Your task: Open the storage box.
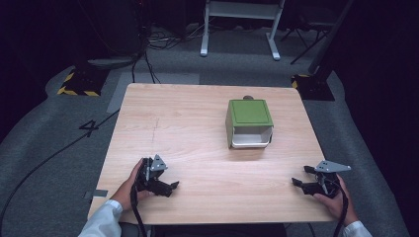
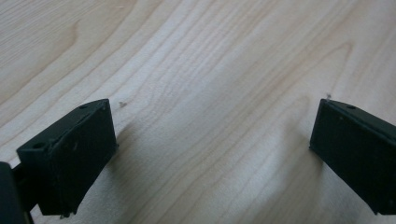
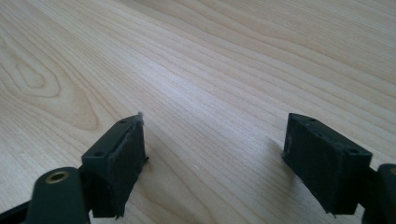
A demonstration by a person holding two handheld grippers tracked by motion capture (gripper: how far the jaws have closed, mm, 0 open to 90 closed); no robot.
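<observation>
1 green box (image 1: 249, 121) on its side, white tray (image 1: 251, 138) inside; both tools (image 1: 174, 186) (image 1: 298, 182) spread, well apart from it.

This looks like a lab or recording studio, dim all round. A bare wooden table (image 1: 207, 148) stands alone on grey carpet (image 1: 49, 148), with a "4" (image 1: 88, 127) taped on the floor beside it. Black cables (image 1: 148, 54) trail across the carpet, yellow-and-black hazard tape (image 1: 74, 91) marks stand bases, and a white metal frame (image 1: 242, 24) stands behind.
</observation>
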